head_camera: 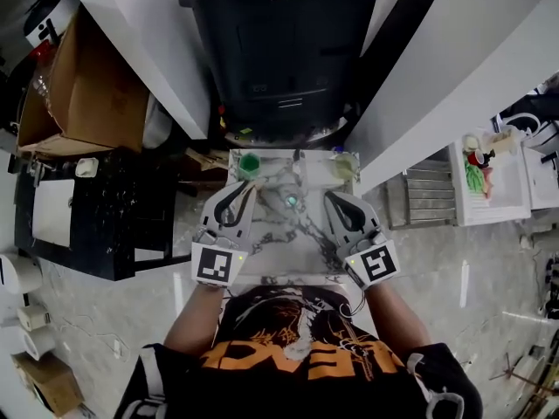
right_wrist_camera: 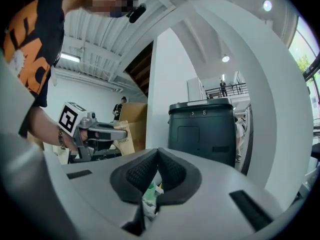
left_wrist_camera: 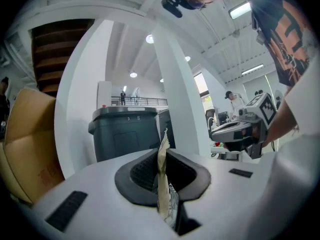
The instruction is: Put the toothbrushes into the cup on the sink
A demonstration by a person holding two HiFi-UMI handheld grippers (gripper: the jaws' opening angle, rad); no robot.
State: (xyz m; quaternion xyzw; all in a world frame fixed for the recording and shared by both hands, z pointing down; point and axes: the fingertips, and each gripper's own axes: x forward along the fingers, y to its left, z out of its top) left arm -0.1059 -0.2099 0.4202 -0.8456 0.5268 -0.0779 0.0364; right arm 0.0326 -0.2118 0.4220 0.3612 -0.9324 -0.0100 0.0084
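A small marbled sink top (head_camera: 281, 253) lies in front of me. At its far corners stand a green cup (head_camera: 250, 162) and a pale cup (head_camera: 346, 166). My left gripper (head_camera: 231, 201) hovers over the left side, shut on a thin beige and clear packet (left_wrist_camera: 162, 184) that sticks up between its pads. My right gripper (head_camera: 342, 206) is over the right side. Its pads meet at the tip (right_wrist_camera: 157, 159), and a green and white piece (right_wrist_camera: 150, 196) is pinched low between them. I cannot make out a bare toothbrush.
A large dark bin (head_camera: 284, 51) stands right behind the sink between two white pillars. A cardboard box (head_camera: 83, 85) and a black rack (head_camera: 105, 216) are at the left. A white shelf with small items (head_camera: 489, 177) is at the right.
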